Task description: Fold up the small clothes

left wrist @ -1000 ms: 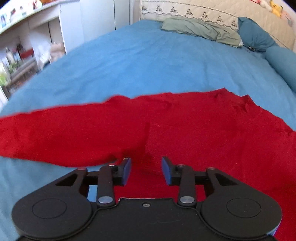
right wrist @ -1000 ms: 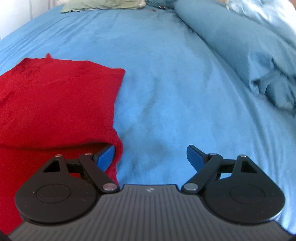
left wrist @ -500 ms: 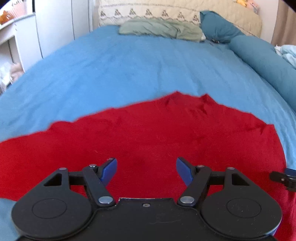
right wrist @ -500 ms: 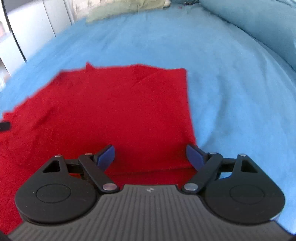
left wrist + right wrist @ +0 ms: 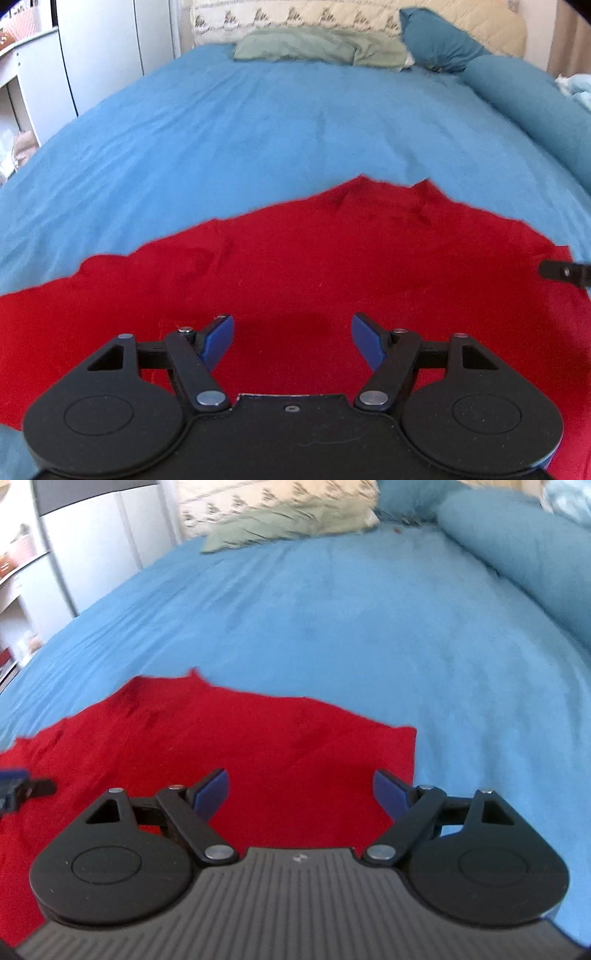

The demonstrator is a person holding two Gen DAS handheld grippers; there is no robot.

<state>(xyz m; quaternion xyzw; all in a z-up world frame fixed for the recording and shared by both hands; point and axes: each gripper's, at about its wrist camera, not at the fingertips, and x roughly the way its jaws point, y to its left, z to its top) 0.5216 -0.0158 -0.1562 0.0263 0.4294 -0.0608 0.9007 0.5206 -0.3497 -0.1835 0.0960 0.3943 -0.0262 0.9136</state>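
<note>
Red garment spread on the bed, both claws apart above it

The left claw [image 5: 291, 338] has just been opening, nothing between its pads; the red garment [image 5: 314, 266] lies flat on the blue bed [image 5: 277, 122]; the right claw [image 5: 300, 794] gapes empty over the garment's right edge.

Both views are bright, lit by soft daylight with no hard glare. The blue bedsheet [image 5: 295, 122] shows even light with faint shading in its creases. In the left wrist view a dull shadow lies on the red garment [image 5: 314, 266] between the spread fingers of the left gripper [image 5: 291, 338], and focus is fairly crisp near, softening far at the pillows [image 5: 317, 46]. The right wrist view is smeared by motion blur: the pillows [image 5: 288, 524], the white cupboard [image 5: 99, 542] at far left and the garment's edge [image 5: 295, 709] all look streaked. Fisheye distortion bows the bed and bends the cupboard lines at the edges; the corners darken.
</note>
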